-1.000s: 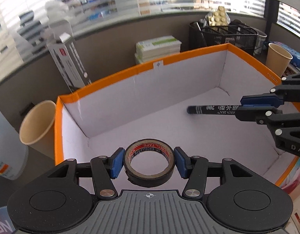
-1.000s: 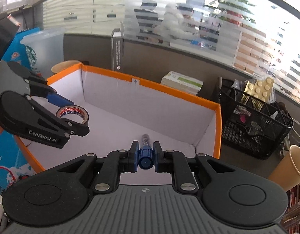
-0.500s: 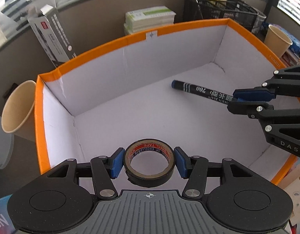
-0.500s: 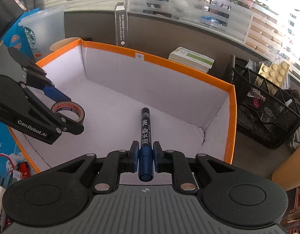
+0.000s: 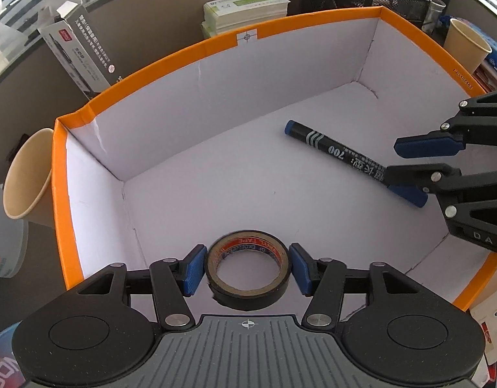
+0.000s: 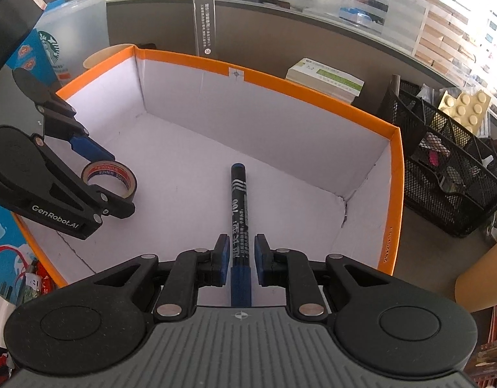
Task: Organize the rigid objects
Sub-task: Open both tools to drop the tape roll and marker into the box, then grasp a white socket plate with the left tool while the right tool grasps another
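Left gripper (image 5: 247, 270) opening, tape roll (image 5: 247, 274) between its parted pads, low over box (image 5: 313, 26) floor, near-left. Right gripper (image 6: 238, 260) opening around marker (image 6: 238, 207), which lay lengthwise along the jaws, pointing far.

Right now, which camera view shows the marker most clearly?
The left wrist view: the marker lies there seen from the side, its printed barrel readable, only its near end behind the right tool. The right wrist view shows it end-on, foreshortened.
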Available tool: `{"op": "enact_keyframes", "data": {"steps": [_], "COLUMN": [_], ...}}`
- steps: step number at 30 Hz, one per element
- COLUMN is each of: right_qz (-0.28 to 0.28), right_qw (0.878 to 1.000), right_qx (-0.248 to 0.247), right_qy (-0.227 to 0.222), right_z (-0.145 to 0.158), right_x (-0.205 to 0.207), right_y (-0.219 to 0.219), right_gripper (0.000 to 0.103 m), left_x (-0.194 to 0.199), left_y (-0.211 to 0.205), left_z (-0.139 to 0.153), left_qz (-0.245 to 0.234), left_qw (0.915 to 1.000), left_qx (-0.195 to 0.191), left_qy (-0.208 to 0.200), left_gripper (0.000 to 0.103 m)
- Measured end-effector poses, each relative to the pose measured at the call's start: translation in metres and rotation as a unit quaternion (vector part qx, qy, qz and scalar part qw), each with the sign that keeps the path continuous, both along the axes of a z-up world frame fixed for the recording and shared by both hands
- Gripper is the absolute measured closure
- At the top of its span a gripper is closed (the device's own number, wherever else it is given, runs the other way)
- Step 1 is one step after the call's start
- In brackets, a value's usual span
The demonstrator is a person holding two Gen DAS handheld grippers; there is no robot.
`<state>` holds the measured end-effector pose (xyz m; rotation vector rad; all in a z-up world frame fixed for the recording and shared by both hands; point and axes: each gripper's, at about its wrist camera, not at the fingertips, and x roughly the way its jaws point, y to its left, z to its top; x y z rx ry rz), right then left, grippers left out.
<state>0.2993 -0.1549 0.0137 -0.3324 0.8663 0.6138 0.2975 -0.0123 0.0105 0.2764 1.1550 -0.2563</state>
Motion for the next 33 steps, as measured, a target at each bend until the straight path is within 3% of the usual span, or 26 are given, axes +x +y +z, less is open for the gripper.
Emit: {"op": "enact_keyframes", "data": {"steps": [4,14,21,24,26,28,33], "right_qz": [-0.002,-0.012,-0.028,-0.034,-0.033,-0.027,-0.040], "right_qw": [1.000,0.999,0.996,0.992,0.988,0.984,0.981], "right_qx": [0.010,0.004,0.027,0.047,0.060,0.072,0.076], "right_qy": [0.005,-0.040,-0.080,-0.109,-0.135,-0.163,-0.176], "right_z": [0.002,0.029,0.061,0.076,0.082,0.082,0.057], "right_x": [-0.001,-0.022,-0.051,-0.073,-0.095,-0.123,-0.173], "right_y": [-0.001,-0.008,-0.028,-0.040,-0.049,-0.058,-0.081], "right_gripper": [0.074,0.055,0.052,0.043,0.030,0.014,0.003], "left_x": [-0.003,-0.016,-0.052,-0.080,-0.107,-0.134,-0.191], "left_y": [-0.002,-0.009,0.006,0.011,0.011,0.009,-0.009], "left_z": [0.005,0.027,0.079,0.099,0.106,0.103,0.062], "left_qz": [0.000,0.007,0.024,0.024,0.014,-0.005,-0.079], "left_qw": [0.9998,0.9973,0.9912,0.9850,0.9785,0.9731,0.9653], "left_qx": [0.011,0.040,0.018,-0.008,-0.026,-0.045,-0.074], "left_qy": [-0.019,-0.061,-0.129,-0.171,-0.204,-0.226,-0.238], "left_gripper": [0.026,0.009,0.008,0.003,0.000,0.000,0.000]}}
